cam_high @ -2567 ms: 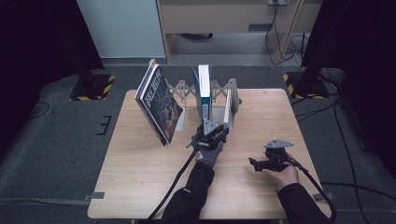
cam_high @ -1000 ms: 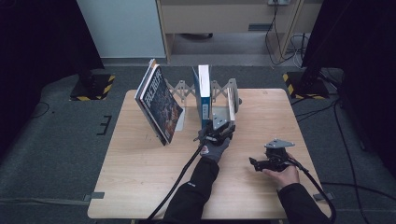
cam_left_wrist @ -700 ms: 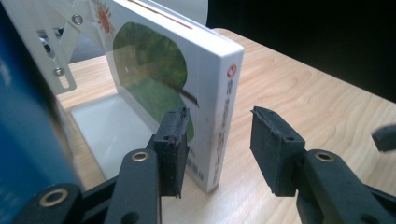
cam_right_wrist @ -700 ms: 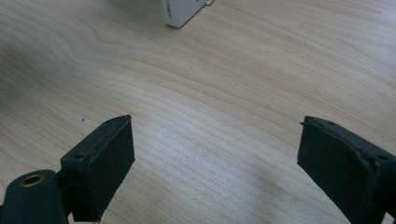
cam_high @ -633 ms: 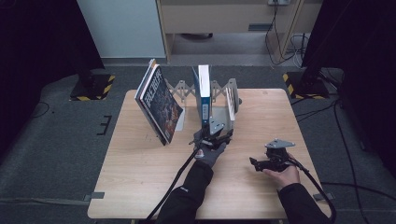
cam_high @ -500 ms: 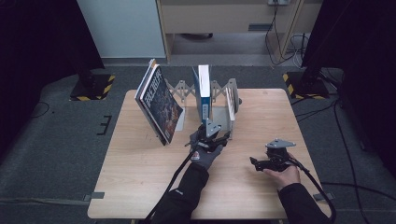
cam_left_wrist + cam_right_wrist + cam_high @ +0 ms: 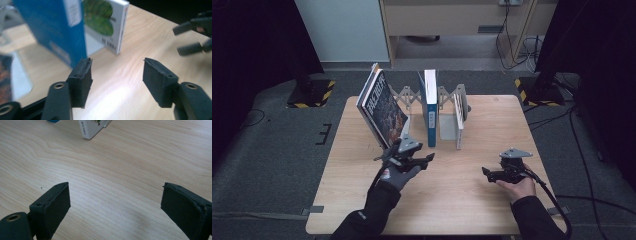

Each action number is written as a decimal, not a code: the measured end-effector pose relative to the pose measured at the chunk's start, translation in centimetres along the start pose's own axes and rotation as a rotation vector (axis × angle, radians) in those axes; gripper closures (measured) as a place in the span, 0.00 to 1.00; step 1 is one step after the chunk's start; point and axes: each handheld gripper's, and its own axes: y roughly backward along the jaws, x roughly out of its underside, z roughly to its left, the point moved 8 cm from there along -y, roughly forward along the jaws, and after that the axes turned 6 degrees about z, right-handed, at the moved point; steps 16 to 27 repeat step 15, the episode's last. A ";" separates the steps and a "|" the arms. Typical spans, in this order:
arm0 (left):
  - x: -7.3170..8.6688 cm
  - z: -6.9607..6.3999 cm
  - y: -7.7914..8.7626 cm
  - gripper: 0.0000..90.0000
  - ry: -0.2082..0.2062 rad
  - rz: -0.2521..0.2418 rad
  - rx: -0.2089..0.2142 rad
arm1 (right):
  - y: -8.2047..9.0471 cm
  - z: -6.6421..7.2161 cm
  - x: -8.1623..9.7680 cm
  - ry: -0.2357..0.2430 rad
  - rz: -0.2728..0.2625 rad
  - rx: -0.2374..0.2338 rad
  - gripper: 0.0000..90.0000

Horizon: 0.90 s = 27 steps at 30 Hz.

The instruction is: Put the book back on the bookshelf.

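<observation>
Left gripper view — left claw (image 7: 116, 75) wide, just opening, empty, blue book (image 7: 53, 27) beyond — high view: whole rack (image 7: 447, 95).

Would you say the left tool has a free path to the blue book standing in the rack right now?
Probably yes. The left tool sits just in front of the blue book, jaws open with nothing between them, and bare table lies between the two. The leaning dark book stands close on one side.
</observation>
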 end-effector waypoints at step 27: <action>12.2 7.6 9.1 0.31 0.233 0.128 -0.144 | 0.1 -1.1 1.3 -0.020 0.071 0.039 0.04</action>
